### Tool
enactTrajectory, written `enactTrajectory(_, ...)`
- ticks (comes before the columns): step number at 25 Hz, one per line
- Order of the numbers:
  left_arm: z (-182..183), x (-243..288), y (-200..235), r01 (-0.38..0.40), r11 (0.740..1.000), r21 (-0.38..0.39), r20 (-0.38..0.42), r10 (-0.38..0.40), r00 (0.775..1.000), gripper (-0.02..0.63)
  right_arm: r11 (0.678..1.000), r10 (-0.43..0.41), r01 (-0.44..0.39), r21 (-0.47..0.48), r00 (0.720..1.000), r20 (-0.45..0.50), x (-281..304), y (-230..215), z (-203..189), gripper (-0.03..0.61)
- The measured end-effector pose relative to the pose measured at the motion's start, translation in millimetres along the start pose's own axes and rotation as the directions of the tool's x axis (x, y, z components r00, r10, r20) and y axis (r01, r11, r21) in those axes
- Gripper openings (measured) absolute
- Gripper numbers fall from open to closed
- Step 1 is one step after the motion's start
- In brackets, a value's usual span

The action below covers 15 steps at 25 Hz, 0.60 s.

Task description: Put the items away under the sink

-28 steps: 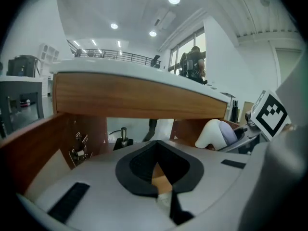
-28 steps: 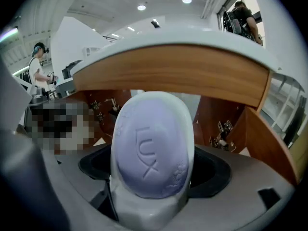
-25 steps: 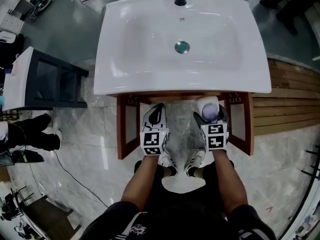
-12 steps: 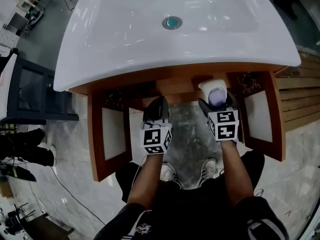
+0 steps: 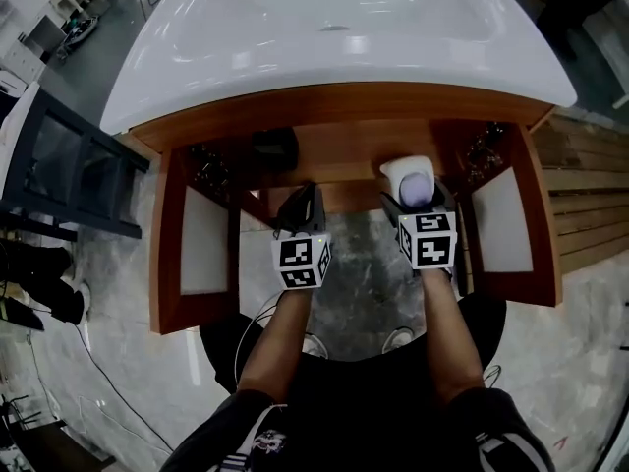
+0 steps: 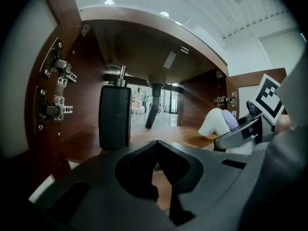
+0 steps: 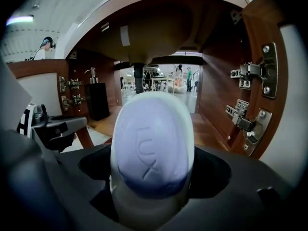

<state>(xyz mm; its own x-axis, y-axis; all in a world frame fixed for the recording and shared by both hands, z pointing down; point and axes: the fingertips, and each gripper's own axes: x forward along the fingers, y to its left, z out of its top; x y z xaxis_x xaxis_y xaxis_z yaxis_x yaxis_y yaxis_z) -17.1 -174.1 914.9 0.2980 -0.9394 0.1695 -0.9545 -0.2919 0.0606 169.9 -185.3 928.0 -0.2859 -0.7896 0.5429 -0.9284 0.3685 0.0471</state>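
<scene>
Open wooden cabinet (image 5: 339, 160) under a white sink (image 5: 334, 57), both doors swung wide; a black pump dispenser (image 6: 114, 117) stands upright on the cabinet floor, left side. Right gripper (image 5: 417, 203) pinches a white bottle (image 7: 151, 148) with a lilac cap at the cabinet mouth. Left gripper (image 6: 156, 150) pressed together, nothing in it, level with the right one.

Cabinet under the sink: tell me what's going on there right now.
A person faces the open cabinet under the white sink with a gripper in each hand. The right gripper has its jaws shut on a white bottle with a lilac cap, held at the cabinet's opening. The left gripper is shut and empty beside it. A black pump dispenser stands inside on the cabinet floor, towards the left.
</scene>
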Motion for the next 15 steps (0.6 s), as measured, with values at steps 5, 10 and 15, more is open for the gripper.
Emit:
enactTrajectory(5, 8, 2, 3, -0.032, 0.999, 0.007, -0.007, 0.032, 0.999, 0.006, 1.000, 0.002, -0.002, -0.006, 1.000, 0.005, 5, 1, 14, 0.477)
enactTrajectory(10, 15, 9, 13, -0.080, 0.997, -0.010, -0.017, 0.079, 0.997, 0.006, 1.000, 0.014, -0.014, 0.000, 1.000, -0.002, 22, 3, 33, 0.477)
enactTrajectory(15, 19, 10, 14, -0.072, 0.997, -0.004, -0.013, 0.071, 0.997, 0.006, 1.000, 0.017, -0.018, -0.013, 0.999, -0.037, 42, 1, 49, 0.477)
